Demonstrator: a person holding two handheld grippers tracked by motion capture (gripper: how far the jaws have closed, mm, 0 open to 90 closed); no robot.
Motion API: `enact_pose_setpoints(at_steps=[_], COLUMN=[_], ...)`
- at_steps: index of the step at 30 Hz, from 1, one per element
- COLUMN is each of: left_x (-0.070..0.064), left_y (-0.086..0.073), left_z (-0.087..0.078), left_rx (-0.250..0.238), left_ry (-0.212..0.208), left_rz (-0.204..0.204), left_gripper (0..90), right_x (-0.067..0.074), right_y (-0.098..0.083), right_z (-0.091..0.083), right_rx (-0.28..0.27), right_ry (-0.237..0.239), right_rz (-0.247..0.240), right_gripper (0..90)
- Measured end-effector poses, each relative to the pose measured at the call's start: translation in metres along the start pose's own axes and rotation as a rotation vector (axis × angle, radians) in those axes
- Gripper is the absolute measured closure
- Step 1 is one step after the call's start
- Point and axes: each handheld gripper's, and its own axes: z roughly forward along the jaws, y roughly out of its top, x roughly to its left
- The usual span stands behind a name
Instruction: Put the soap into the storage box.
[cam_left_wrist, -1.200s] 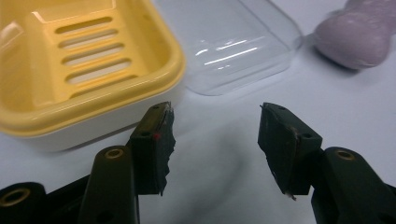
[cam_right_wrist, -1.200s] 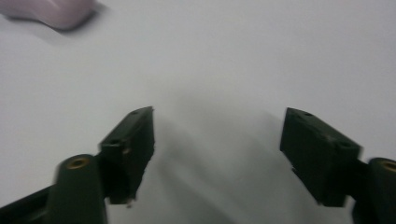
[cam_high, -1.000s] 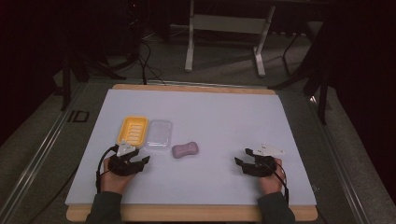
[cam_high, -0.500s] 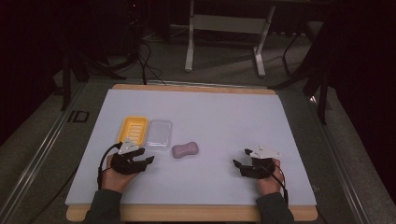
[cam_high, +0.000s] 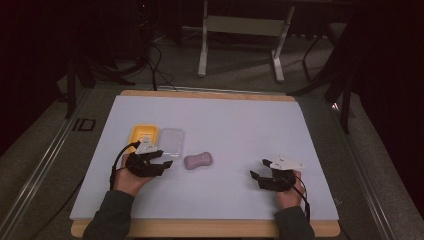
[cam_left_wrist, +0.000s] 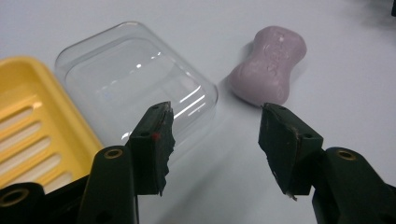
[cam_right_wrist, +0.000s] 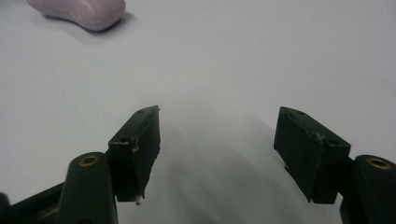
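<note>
A pale purple bar of soap (cam_high: 198, 161) lies on the white mat, just right of my left gripper (cam_high: 164, 158). In the left gripper view the soap (cam_left_wrist: 268, 63) sits ahead and to the right of the gripper (cam_left_wrist: 215, 112). Its jaws have just been opening and stand apart with nothing between them. A clear plastic lid (cam_left_wrist: 135, 84) and a yellow slotted soap dish (cam_left_wrist: 28, 121) lie ahead and to the left. My right gripper (cam_high: 259, 169) rests open at the near right; in its own view (cam_right_wrist: 218, 113) the soap (cam_right_wrist: 79, 11) lies far off at the top left.
The white mat (cam_high: 225, 125) covers a wooden-edged table. The clear lid (cam_high: 171, 141) and the yellow dish (cam_high: 144, 135) sit side by side at the left. Beyond the far edge are a white stand's legs (cam_high: 240, 45) and cables on a dark floor.
My left hand has moved away from the person and a little right, closer to the lid and the soap. The right hand has stayed where it was.
</note>
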Motion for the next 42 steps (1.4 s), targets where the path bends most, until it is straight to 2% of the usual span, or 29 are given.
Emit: enact_pose_setpoints(at_steps=[9,15,28,35,37,42], left_x=[-0.002,-0.008,-0.014,-0.019,-0.02,-0.023], left_y=[0.019,0.032,0.046,0.051,0.055,0.058], left_z=[0.011,0.026,0.057,0.07,0.078,0.086], left_rx=[0.007,0.042,0.08,0.091,0.118,0.156], left_ry=[-0.051,-0.081,-0.139,-0.169,-0.18,-0.2], left_rz=[0.068,0.113,0.154,0.171,0.18,0.206], left_gripper=[44.2,41.9,37.6,34.3,33.9,35.9], right_x=[-0.001,-0.002,-0.002,-0.003,-0.004,-0.005], right_y=[-0.001,-0.001,0.0,0.0,-0.001,-0.001], right_z=[-0.001,-0.001,0.0,-0.001,-0.001,-0.001], right_rx=[-0.012,-0.012,-0.007,-0.009,-0.012,-0.011], right_ry=[0.012,0.016,0.022,0.028,0.031,0.034], right_rz=[0.012,0.013,0.01,0.026,0.032,0.036], right_gripper=[30.7,30.7,30.7,30.7,30.7,30.6])
